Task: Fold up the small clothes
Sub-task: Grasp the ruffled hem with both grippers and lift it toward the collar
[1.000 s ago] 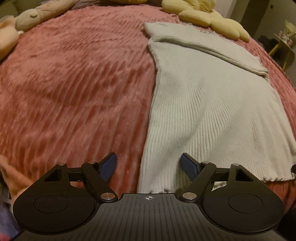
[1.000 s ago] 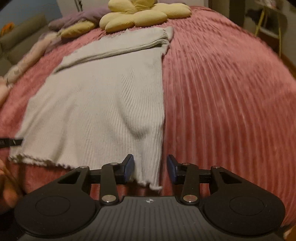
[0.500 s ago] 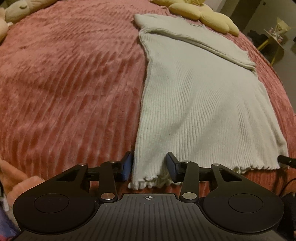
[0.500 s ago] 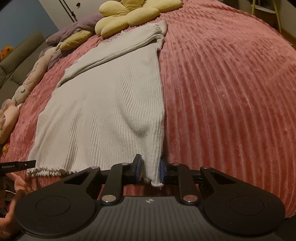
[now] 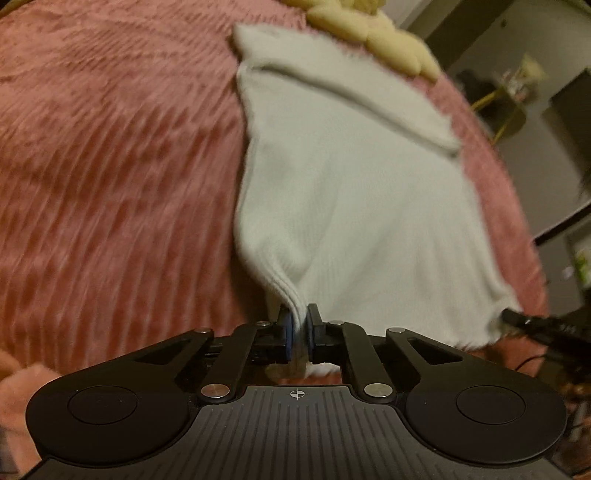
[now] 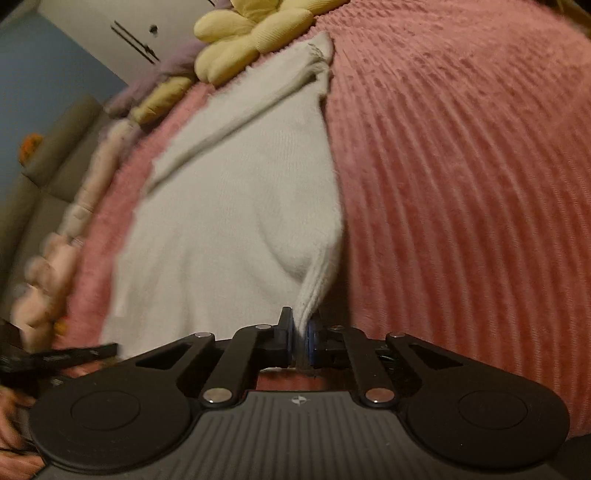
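Your tongs pinch the top's hem.
Left tongs [image 5: 300, 328] and right tongs [image 6: 300, 332] each grip a near corner of the top [image 5: 351, 192], bunching it above the bed [image 5: 110, 166].

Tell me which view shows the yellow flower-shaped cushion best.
The right wrist view. There the yellow flower-shaped cushion shows several separate petals beyond the far end of the white knit garment. The left wrist view catches only a blurred yellow strip at the top edge.

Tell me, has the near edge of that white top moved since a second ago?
Yes. The white top's near corners have risen off the pink bedspread, pinched in the left gripper and right gripper.
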{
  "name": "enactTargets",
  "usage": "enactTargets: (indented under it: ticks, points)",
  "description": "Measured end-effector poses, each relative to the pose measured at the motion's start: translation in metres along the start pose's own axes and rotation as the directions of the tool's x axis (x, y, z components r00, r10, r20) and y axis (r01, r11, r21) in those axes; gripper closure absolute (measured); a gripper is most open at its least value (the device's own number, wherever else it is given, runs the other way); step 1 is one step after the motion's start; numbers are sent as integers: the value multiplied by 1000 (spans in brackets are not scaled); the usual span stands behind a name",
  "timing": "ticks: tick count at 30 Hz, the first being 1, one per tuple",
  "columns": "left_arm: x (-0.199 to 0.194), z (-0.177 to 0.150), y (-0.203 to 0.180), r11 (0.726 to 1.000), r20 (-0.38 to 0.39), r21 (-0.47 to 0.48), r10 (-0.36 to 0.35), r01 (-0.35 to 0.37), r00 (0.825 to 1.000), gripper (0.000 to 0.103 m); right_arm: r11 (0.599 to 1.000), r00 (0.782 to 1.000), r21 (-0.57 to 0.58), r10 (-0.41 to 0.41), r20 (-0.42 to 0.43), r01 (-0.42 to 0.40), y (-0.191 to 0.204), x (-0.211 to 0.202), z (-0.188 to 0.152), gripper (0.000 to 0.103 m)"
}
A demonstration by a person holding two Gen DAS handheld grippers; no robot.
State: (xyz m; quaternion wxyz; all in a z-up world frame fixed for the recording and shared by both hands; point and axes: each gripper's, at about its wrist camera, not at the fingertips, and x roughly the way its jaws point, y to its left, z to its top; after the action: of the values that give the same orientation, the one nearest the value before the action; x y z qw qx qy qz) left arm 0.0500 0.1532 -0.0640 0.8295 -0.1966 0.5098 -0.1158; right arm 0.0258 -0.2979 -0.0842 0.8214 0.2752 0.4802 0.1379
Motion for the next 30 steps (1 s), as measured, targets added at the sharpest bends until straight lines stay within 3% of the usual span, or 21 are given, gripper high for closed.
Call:
enactTargets:
  ticks: [3,6,11,16,20,23,27,28,30]
  points:
    - [-10,24,-1,997,77,-48,-63,67,995,94,994,995,47,93,41,-95,0,-6,19,96]
    - [-15,52,-6,995,144,-65,-68,78,987,94,988,988,65,132,84,-138,6,-6,44,96]
    - [-11,99,-18,998,236,-29,-55,63,970,94,994,984,-23,113,140,-111,29,4,84,96]
    - [9,137,-12,996,303,-93,22,7,953,94,999,980,-43,32,196,-24,33,27,121,96]
    - [33,159,-5,988,311,-120,128,-95,942,94,994,970,-74,-64,235,84,37,53,149,96]
    - [56,165,-2,980,268,-116,189,-163,945,94,980,961,-120,-124,245,157,38,72,163,96]
    - [66,161,7,979,249,-109,196,-174,948,90,975,962,-125,-153,227,185,30,89,170,95]
    - [64,159,10,982,254,-108,177,-154,951,87,978,963,-126,-136,233,169,29,87,170,93]
    - [60,157,14,984,262,-102,167,-144,951,83,981,957,-128,-106,269,145,25,77,166,75]
